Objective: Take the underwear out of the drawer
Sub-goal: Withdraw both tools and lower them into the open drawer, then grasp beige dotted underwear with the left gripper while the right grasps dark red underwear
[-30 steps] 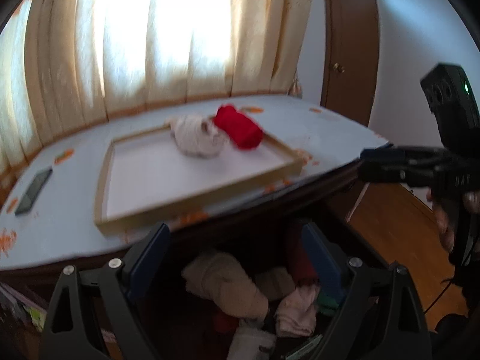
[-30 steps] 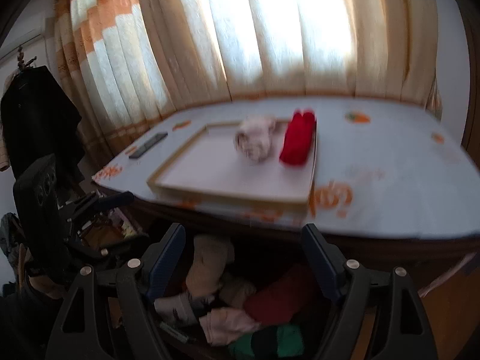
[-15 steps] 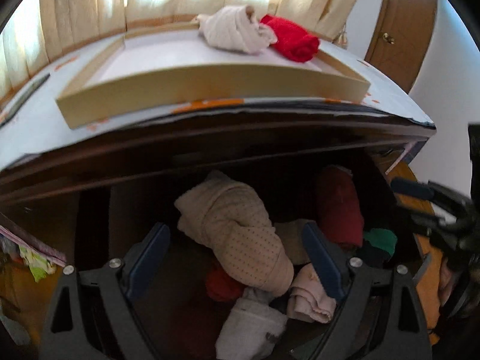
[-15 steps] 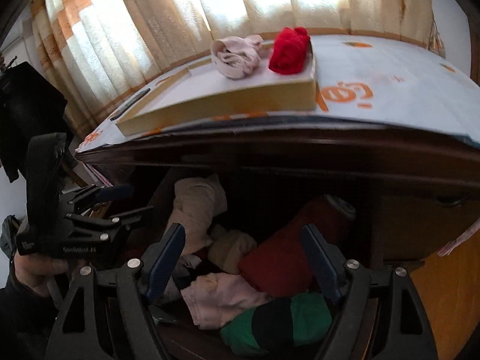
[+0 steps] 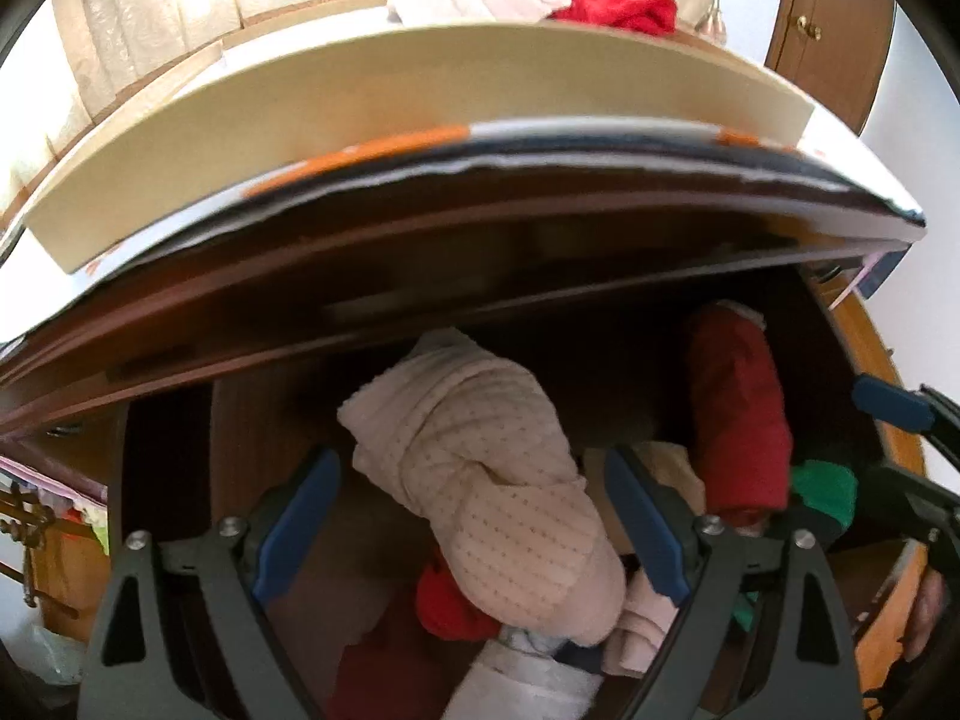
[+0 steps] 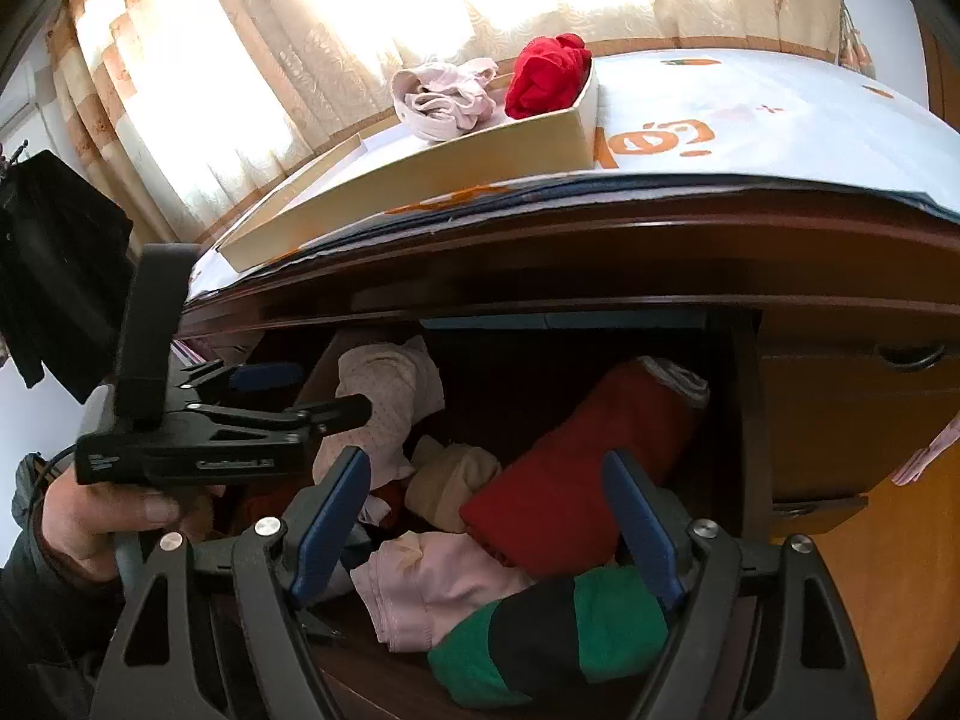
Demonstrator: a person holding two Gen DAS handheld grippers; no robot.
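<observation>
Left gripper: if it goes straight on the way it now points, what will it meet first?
Most likely the beige dotted garment in the open drawer. It lies right between the open jaws of the left gripper and fills that line, though how far off it is stays unclear.

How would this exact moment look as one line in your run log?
phase: reaching into drawer | left gripper: open over beige dotted underwear | right gripper: open, empty | tray: two pieces

In the drawer you have a beige bundle (image 5: 492,480) with small dots, a dark red roll (image 6: 576,474), a pale pink piece (image 6: 432,582) and a green-and-black striped one (image 6: 552,636). On the desk, your cream tray (image 6: 480,162) carries a bright red garment (image 6: 549,75). Your tool's (image 5: 474,516) pads are blue.
</observation>
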